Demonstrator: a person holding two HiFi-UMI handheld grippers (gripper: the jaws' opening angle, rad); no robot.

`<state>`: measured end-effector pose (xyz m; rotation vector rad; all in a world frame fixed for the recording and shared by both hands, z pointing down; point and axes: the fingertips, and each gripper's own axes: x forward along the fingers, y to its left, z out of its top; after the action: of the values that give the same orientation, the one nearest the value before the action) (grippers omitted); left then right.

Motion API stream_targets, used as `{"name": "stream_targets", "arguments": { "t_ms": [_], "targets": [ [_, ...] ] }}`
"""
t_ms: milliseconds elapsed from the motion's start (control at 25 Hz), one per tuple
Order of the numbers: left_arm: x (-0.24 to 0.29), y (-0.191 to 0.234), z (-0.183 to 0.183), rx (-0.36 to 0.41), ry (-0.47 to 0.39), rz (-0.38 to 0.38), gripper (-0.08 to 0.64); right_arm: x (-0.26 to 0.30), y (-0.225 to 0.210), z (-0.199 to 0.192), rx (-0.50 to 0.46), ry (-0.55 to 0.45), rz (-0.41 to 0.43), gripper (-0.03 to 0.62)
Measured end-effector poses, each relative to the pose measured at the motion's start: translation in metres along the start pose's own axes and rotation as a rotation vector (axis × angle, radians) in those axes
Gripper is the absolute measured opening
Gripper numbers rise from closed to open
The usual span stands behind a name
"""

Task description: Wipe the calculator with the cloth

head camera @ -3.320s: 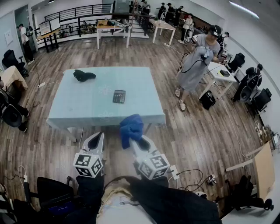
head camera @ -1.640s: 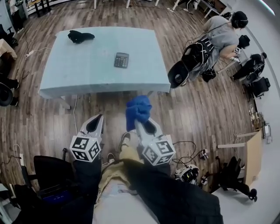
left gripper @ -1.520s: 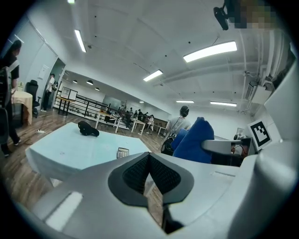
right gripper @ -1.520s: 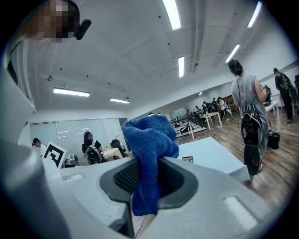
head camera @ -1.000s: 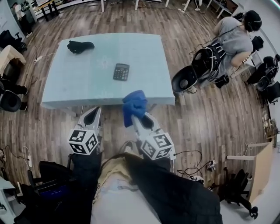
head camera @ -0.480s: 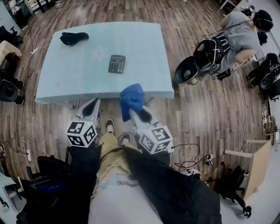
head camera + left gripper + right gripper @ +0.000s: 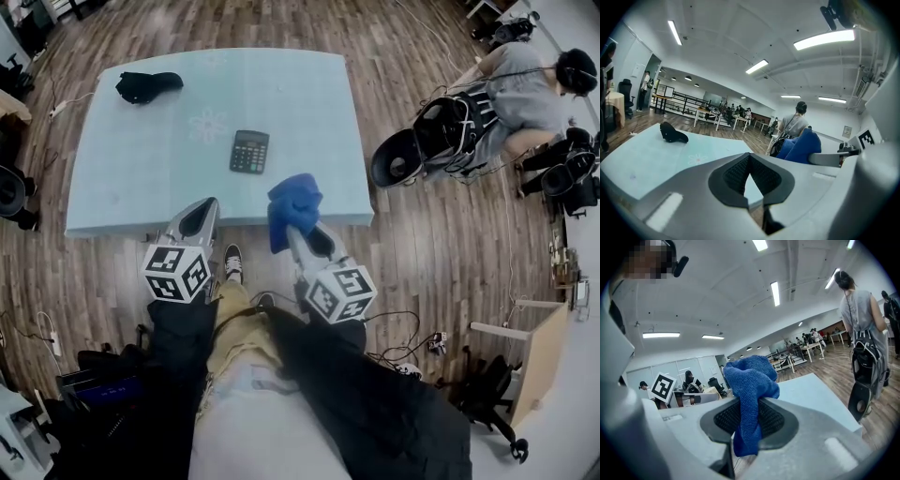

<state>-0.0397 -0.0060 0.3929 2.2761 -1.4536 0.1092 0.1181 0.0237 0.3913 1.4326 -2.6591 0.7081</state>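
A dark calculator (image 7: 249, 151) lies flat near the middle of the pale blue table (image 7: 131, 178). My right gripper (image 7: 300, 234) is shut on a bunched blue cloth (image 7: 292, 206), held over the table's near edge, short of the calculator. In the right gripper view the cloth (image 7: 750, 380) hangs down between the pads of the right gripper (image 7: 749, 417). My left gripper (image 7: 203, 208) hovers at the near edge, left of the cloth. In its own view the left gripper (image 7: 749, 159) is shut and holds nothing. Neither gripper view shows the calculator.
A black bundled thing (image 7: 142, 86) lies at the table's far left corner. To the right of the table sits a person (image 7: 530, 80) by a dark chair (image 7: 412, 155). Wooden floor surrounds the table; my legs are below the near edge.
I have come closer to the table. Both grippers moved forward to its near edge, the cloth still gripped in the right one. The person at the right went from standing to sitting.
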Motion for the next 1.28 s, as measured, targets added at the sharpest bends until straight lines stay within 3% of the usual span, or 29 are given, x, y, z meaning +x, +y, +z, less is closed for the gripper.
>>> {"name": "stream_targets", "arguments": {
  "t_ms": [280,560,960,1280],
  "targets": [
    [0.057,0.052,0.026,-0.029,0.034,-0.043,-0.002,0.076,-0.028,0.027,0.022,0.015,-0.074,0.087],
    [0.103,0.128,0.019,-0.101,0.119,-0.068,-0.002,0.153,-0.049,0.027,0.053,0.070,-0.162,0.087],
    [0.110,0.130,0.024,-0.123,0.122,-0.052,-0.002,0.165,-0.056,0.033,0.024,0.112,-0.160,0.087],
    [0.147,0.123,-0.004,-0.124,0.192,-0.009,-0.002,0.196,-0.090,-0.006,0.018,0.230,-0.117,0.088]
  ]
}}
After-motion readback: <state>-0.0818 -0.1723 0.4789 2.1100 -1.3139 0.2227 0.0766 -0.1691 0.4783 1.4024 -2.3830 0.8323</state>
